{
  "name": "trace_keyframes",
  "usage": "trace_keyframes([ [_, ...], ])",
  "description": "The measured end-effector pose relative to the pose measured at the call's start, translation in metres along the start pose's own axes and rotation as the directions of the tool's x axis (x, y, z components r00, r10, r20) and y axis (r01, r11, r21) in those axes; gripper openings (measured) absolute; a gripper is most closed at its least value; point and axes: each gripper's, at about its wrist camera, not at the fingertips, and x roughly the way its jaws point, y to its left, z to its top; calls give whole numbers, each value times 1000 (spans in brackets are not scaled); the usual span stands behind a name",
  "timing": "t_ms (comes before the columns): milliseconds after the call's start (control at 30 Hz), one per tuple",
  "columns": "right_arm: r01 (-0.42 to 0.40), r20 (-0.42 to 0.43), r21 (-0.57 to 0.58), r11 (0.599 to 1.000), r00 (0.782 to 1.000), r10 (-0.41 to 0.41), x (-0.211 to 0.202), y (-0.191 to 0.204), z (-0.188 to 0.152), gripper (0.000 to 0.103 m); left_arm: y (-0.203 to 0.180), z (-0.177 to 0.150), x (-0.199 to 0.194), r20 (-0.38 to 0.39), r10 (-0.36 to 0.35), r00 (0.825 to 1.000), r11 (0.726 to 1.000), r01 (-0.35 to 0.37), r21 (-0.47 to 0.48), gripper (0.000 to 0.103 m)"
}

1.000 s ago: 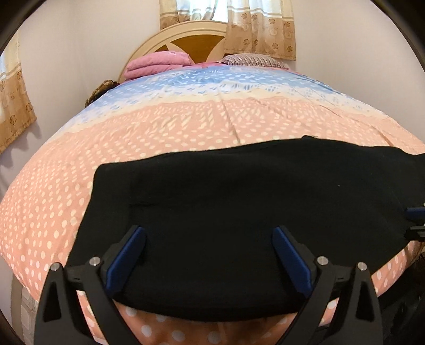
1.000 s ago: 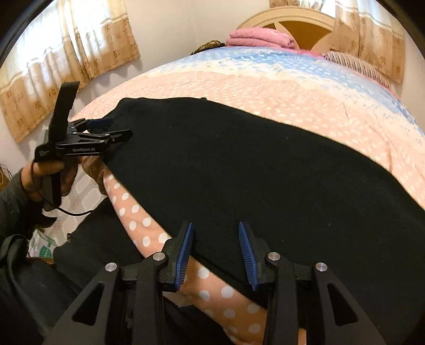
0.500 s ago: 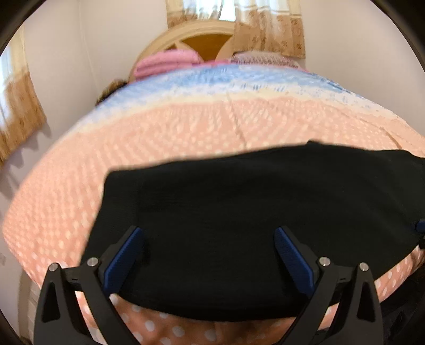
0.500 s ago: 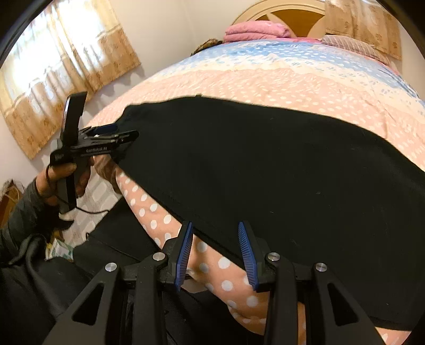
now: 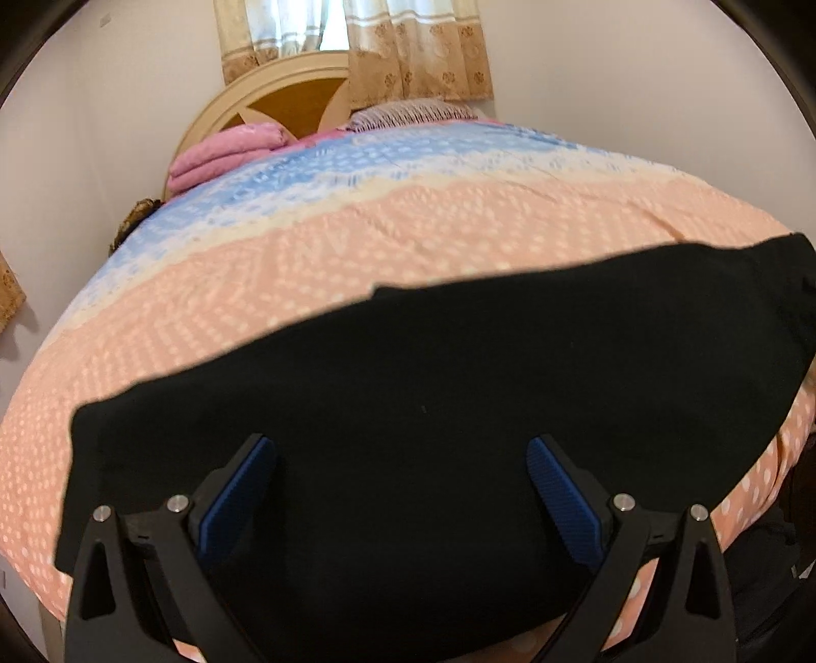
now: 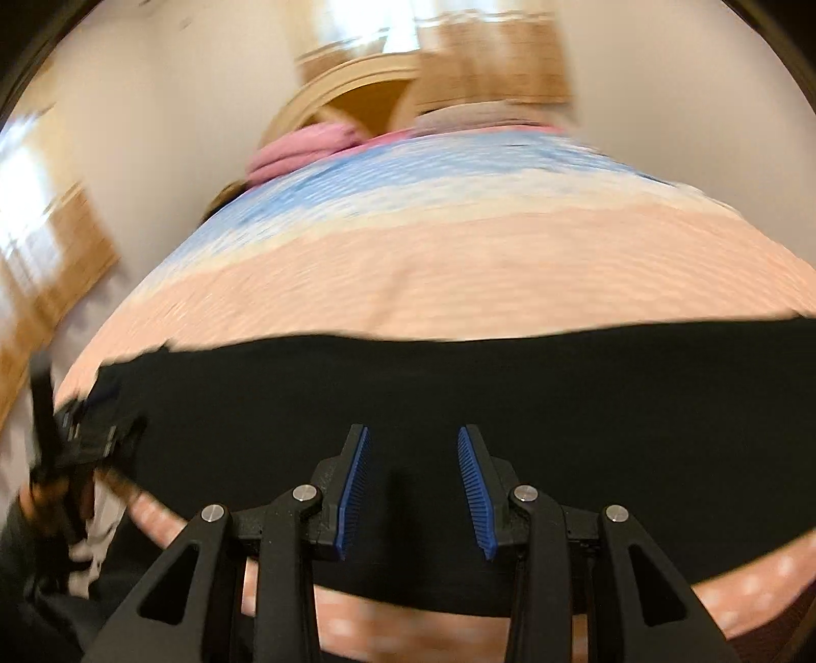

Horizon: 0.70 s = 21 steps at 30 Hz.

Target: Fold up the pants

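Black pants lie flat across the bed at its near edge. Only our right wrist view shows the left gripper, at the pants' left end; that view is now blurred. Left gripper jaws spread wide, right gripper jaws partly apart, both empty, both now over the cloth.

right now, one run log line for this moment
stage: pre-grasp | left gripper: open | right gripper: open | black fabric pants: flat on pink polka-dot bedspread

Home bedroom: bed with dotted quilt, arched headboard, curtains, probably pillows.
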Motion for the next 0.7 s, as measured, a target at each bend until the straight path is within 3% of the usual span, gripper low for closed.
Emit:
trace_keyframes([
  [67,68,6,41,997,998,-68,-2,-27,3,38,9,-2,-1,-8,-22,1000,997,22,-69,103],
  [167,82,73,144,986,993,-93,-28,-75,17,38,7,-3,-4,-6,-5,1000,998,5,-66,103],
  [300,178,179,266,947,956,-231,-73,-132,36,38,6,-5,-2,-3,-7,1000,997,7,-81,103],
  [400,215,184,347,913,939,-291,-86,-173,48,38,7,-8,-2,9,-6,1000,996,7,-91,103],
  [500,223,117,364,904,952,-282,-73,-196,54,38,8,-8,-2,10,-3,1000,995,4,-102,103],
  [600,157,96,383,910,973,-208,-61,-208,57,38,10,-9,-2,8,-2,1000,994,3,-110,103],
  [633,120,97,386,915,981,-169,-58,-207,54,34,10,-10,-3,9,-1,1000,993,2,-116,103],
  [700,113,92,382,917,983,-160,-50,-205,55,14,11,-11,-3,10,-1,1000,993,2,-121,103],
])
